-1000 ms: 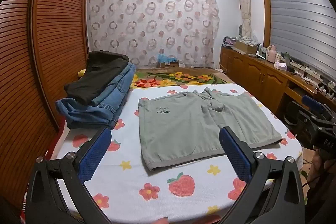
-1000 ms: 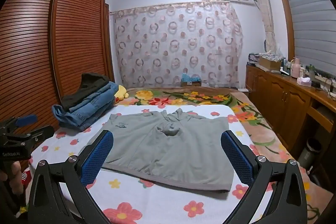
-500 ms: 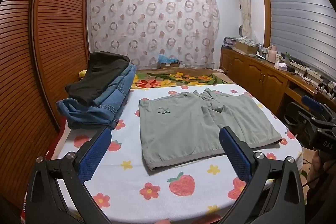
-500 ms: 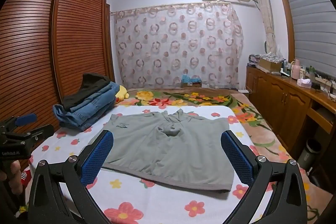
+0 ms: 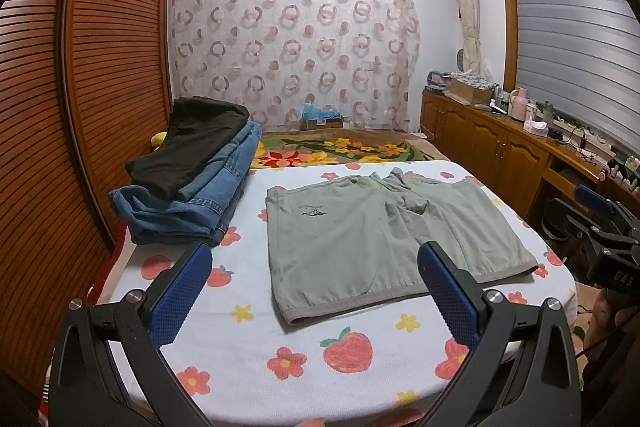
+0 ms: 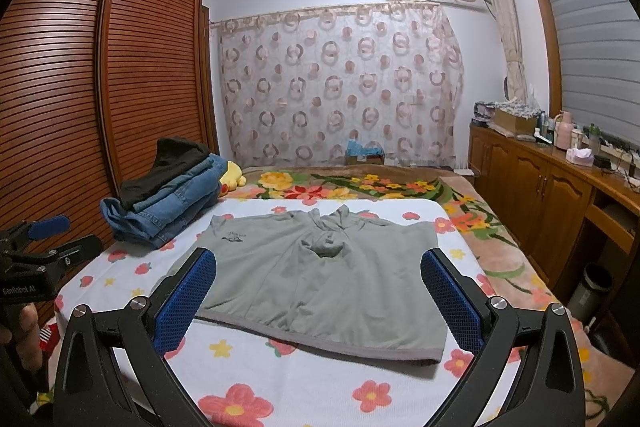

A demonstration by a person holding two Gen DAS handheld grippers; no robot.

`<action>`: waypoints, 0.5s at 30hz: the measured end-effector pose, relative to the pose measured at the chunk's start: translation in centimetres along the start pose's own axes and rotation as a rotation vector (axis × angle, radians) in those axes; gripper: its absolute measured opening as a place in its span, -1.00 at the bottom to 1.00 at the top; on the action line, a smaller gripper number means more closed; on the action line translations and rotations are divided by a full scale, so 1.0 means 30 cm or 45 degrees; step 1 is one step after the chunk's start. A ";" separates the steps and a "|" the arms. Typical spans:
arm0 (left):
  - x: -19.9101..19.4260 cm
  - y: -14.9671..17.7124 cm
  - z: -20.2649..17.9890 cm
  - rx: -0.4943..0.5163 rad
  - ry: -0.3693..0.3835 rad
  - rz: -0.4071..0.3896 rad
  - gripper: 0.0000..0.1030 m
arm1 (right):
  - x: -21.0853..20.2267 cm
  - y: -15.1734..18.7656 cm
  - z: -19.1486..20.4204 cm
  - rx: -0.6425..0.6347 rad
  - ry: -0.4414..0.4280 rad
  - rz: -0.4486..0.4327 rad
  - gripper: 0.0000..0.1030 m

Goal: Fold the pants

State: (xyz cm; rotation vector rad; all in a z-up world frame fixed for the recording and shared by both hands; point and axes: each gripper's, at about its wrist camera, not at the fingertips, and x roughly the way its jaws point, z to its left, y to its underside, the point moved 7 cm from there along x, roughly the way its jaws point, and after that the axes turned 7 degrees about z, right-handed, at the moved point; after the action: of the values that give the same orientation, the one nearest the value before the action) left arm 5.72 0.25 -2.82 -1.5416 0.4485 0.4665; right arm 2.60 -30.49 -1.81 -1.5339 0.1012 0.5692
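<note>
Logo point(image 5: 313, 210) on shorts too small to read

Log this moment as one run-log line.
stage: pre-grasp | left gripper: open, empty | right gripper: open, empty | grey shorts: flat on bed, unfolded

Even, soft indoor light from overhead — moderately bright, no glare. Both views are sharp throughout. Strong fisheye bending curves the wardrobe point(image 6: 72, 107) at left and the blind point(image 5: 576, 39) at right; corners vignette to black. The pants point(image 6: 320, 275) cast a thin shadow along the near hem.
</note>
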 end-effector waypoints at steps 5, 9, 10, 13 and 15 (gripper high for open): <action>0.000 0.000 0.000 0.000 0.000 0.001 1.00 | -0.001 0.002 -0.001 0.000 0.001 0.001 0.99; 0.000 0.001 0.001 0.000 0.000 0.000 1.00 | 0.002 0.002 -0.003 0.002 0.001 0.003 0.99; 0.001 0.001 0.001 0.001 0.001 -0.001 1.00 | 0.003 0.002 -0.003 0.003 0.001 0.003 0.99; 0.001 0.000 0.001 0.000 0.000 -0.001 1.00 | 0.003 0.003 -0.002 0.004 0.004 0.004 0.99; 0.004 0.002 0.003 -0.005 0.002 -0.004 1.00 | 0.004 0.003 -0.003 0.005 0.003 0.005 0.99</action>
State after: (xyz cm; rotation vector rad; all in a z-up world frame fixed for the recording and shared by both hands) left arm 5.77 0.35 -2.93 -1.5463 0.4462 0.4641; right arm 2.69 -30.55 -1.94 -1.5307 0.1068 0.5701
